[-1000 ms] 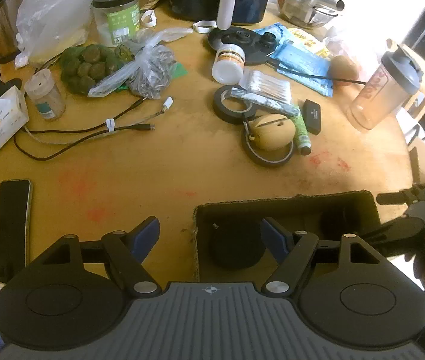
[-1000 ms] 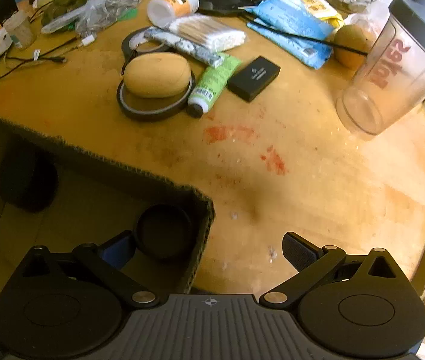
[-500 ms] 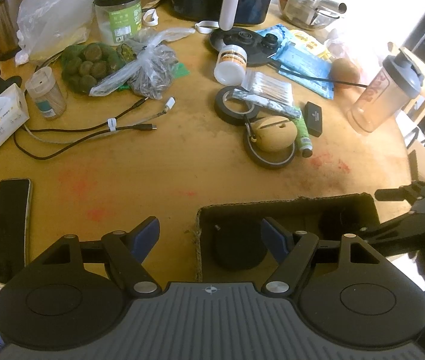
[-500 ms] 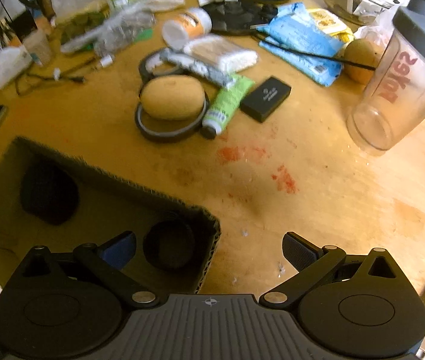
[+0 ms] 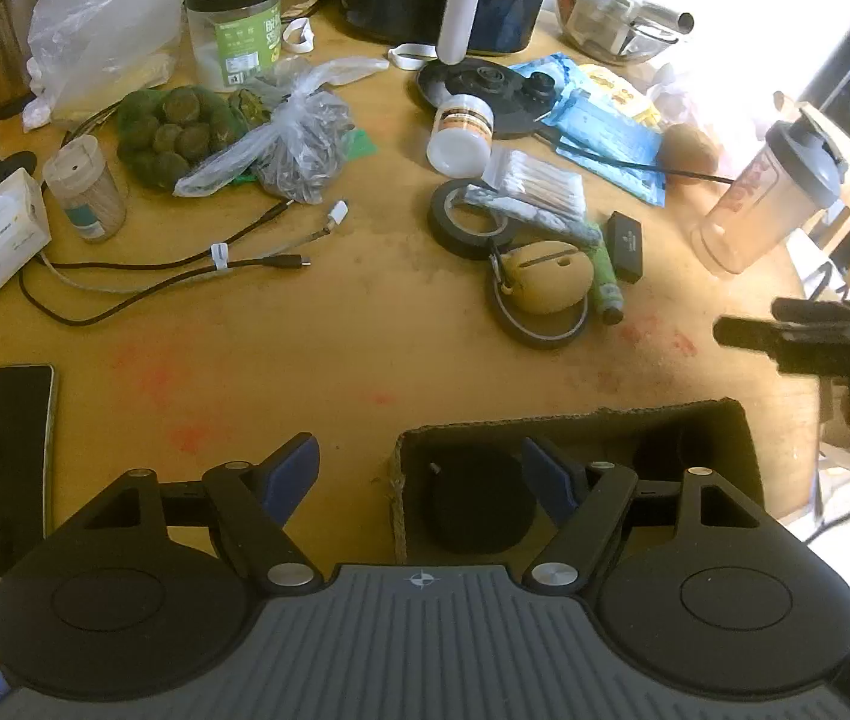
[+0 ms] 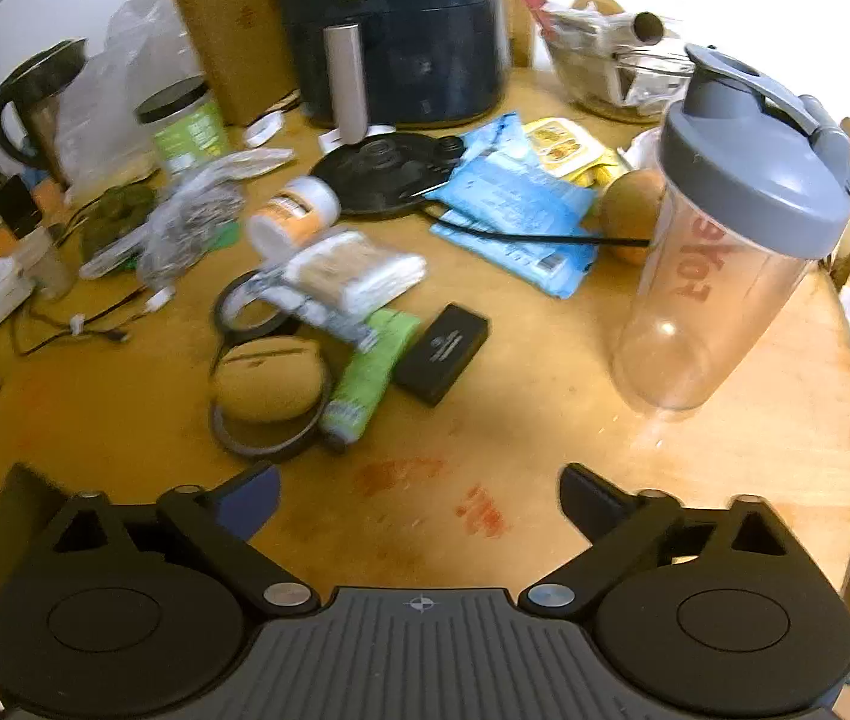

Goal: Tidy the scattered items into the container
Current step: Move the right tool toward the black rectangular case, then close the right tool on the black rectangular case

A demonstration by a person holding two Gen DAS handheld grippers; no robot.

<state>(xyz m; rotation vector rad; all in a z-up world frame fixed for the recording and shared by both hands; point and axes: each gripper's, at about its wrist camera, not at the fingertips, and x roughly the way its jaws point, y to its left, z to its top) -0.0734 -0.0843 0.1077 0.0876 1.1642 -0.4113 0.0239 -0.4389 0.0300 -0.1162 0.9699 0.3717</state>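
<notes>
Left wrist view: left gripper (image 5: 419, 474) wide open, empty, hovering over the near-left corner of the box (image 5: 575, 420). Box already holds two dark round items. Loose stuff lies beyond the box: tan pouch (image 5: 548, 285) sitting on a black ring (image 5: 539, 330), green tube (image 5: 605, 282) just right of the pouch, black case (image 5: 626, 246) right of the tube, tape roll (image 5: 467, 222) behind the pouch. Right gripper (image 5: 785, 333) shows side-on above the box's right end; can't read its opening from here.

Right wrist view: right gripper (image 6: 419, 495) wide open, nothing held, over bare table (image 6: 545, 432) between box and clutter. Only a dark corner of the box (image 6: 17, 492) shows, left of the left finger. Pouch (image 6: 269, 381) is ahead-left, tube (image 6: 368, 375) touching it on the right, case (image 6: 443, 351) beside the tube, shaker (image 6: 737, 228) well right.

Likely step: reach for the next item. Suggest the tube: nearest and narrow, so close across its width, not its length. Come in from the case side so the fingers don't nudge the pouch or snag the ring. Lift straight up before swinging back to the box.
</notes>
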